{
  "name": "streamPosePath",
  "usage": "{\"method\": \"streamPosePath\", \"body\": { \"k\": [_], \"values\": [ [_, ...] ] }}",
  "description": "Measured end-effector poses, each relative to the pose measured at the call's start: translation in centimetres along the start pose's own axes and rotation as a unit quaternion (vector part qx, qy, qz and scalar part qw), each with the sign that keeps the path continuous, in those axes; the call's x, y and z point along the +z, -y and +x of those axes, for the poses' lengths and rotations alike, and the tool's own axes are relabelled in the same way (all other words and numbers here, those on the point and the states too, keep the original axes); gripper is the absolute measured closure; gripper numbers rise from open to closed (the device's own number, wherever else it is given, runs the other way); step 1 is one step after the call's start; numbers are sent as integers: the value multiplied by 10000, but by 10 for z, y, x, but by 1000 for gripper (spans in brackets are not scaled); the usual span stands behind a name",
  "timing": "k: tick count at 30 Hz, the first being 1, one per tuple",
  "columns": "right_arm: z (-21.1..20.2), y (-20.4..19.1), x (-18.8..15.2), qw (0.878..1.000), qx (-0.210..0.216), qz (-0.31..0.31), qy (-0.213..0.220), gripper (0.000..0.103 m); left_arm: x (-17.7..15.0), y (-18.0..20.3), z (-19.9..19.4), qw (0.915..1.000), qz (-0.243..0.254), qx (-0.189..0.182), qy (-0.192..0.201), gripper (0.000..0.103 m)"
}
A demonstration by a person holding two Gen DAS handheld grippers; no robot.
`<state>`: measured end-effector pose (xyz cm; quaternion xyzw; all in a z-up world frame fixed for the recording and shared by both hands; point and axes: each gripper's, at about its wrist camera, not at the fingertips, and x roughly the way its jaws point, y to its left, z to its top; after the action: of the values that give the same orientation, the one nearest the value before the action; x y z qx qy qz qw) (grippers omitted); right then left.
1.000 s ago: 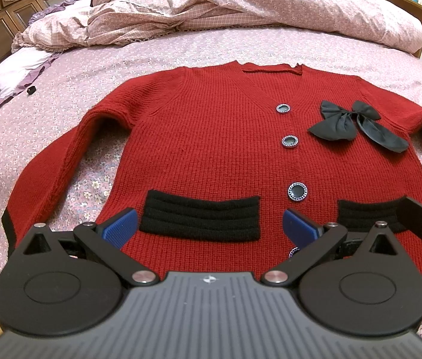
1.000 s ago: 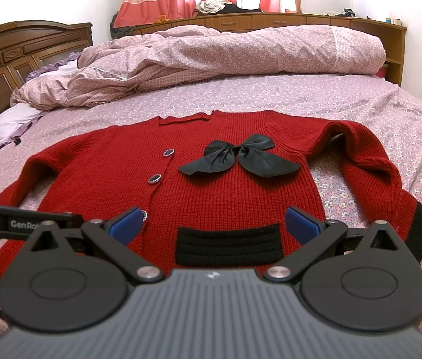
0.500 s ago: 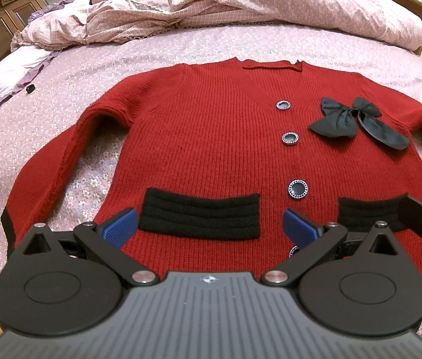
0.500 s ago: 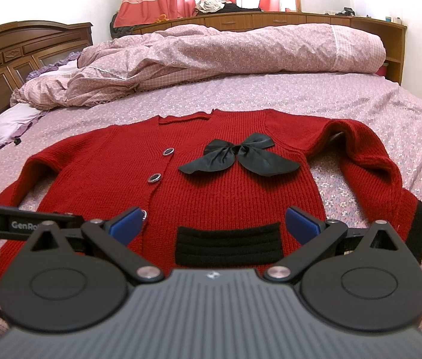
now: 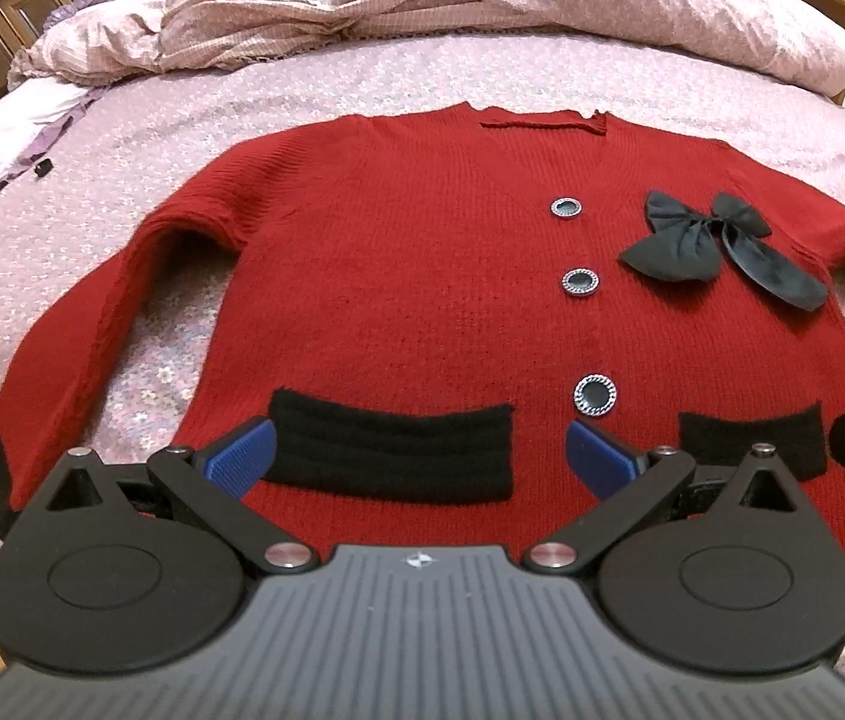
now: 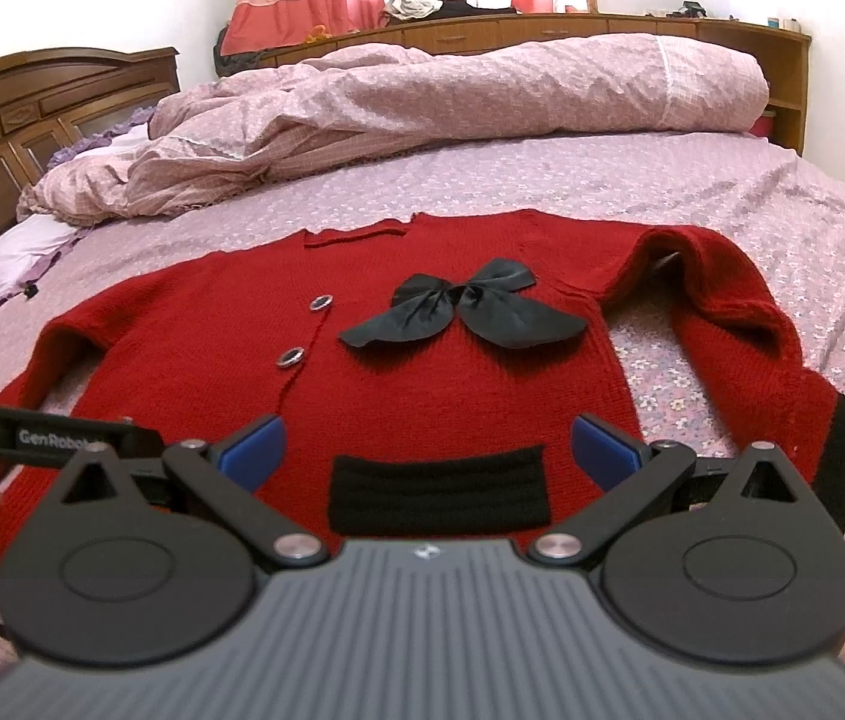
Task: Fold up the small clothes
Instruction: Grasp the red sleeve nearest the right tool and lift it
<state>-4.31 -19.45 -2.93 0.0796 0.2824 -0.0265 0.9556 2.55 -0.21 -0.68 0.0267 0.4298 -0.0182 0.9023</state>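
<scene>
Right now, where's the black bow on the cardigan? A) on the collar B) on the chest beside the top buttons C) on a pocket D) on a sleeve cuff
B: the bow lies on the chest of the cardigan, beside the two upper buttons and well above the pockets.

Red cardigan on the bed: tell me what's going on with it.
The red cardigan lies flat and unfolded, front up, on the bed, sleeves spread out. A person holds the left claw and right claw open above its hem, gripping nothing. No fold has been made yet.
</scene>
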Motion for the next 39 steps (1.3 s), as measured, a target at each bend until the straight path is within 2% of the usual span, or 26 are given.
{"method": "streamPosePath", "body": {
  "k": [6, 14, 20, 22, 26, 30, 31, 34, 38, 39],
  "values": [
    [5, 27, 6, 9998, -200, 67, -23, 0, 15, 15, 15, 9997, 116, -167, -130, 0],
    [5, 76, 18, 9975, -670, 204, 48, 0, 33, 54, 51, 9982, 349, -400, -291, 0],
    [5, 117, 17, 9919, -1136, 563, 84, 0, 39, 72, 89, 9967, 402, -343, -612, 0],
    [10, 125, 14, 9901, -1241, 650, 51, 0, 39, 71, 92, 9970, 335, -352, -610, 0],
    [22, 137, 8, 9880, -1322, 795, -118, 0, 39, 69, 96, 9966, 273, -382, -680, 0],
    [34, 146, -1, 9868, -1222, 1018, -291, 1, 34, 69, 95, 9973, 338, -380, -538, 0],
    [37, 148, -4, 9863, -1207, 1072, -337, 7, 32, 69, 95, 9972, 370, -385, -517, 0],
    [44, 151, -12, 9849, -1228, 1122, -483, 16, 33, 68, 94, 9968, 382, -428, -565, 0],
    [44, 149, -17, 9858, -1381, 830, -470, 31, 34, 66, 91, 9958, 420, -488, -652, 0],
    [44, 149, -16, 9856, -1449, 756, -432, 41, 34, 66, 89, 9954, 454, -510, -670, 0]
  ]
}}
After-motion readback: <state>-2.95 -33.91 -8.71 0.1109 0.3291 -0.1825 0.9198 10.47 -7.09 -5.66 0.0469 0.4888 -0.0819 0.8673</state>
